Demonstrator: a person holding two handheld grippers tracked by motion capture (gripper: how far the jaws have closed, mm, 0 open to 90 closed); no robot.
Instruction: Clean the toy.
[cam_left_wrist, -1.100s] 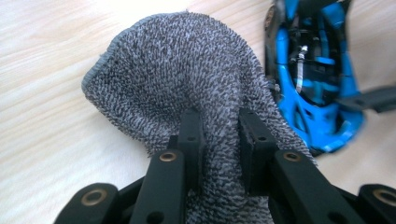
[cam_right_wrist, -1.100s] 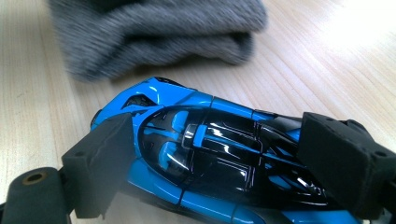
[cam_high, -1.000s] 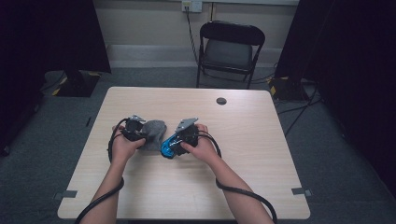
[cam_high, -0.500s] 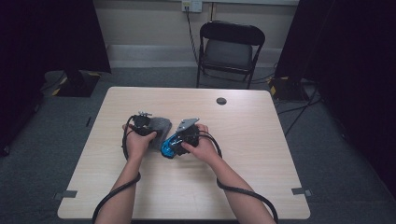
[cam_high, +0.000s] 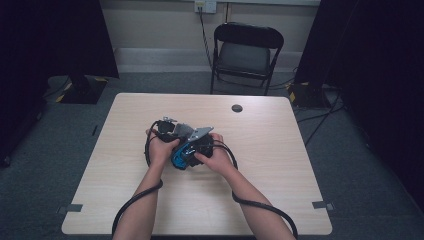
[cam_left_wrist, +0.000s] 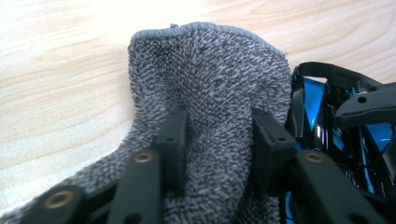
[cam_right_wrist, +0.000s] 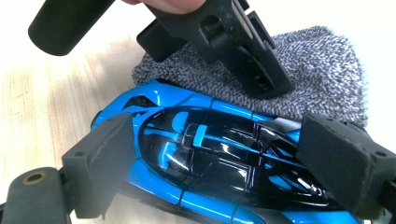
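In the right gripper view, the blue toy car is being clamped across its sides by the two padded jaws of the right gripper, one pad pressing on each flank. In the left gripper view, a fold of the grey knitted cloth is being pinched between the narrowly parted jaws of the left gripper, with fabric bunched up around both of them. The cloth is being held right against the car, touching its far side, and both are lying on the pale wooden table. In the high view, the two grippers are being gripped close together near the table's middle, the left hand and right hand almost meeting over the car. A small dark disc is being left well apart, toward the far edge. A folding chair is standing beyond the table.
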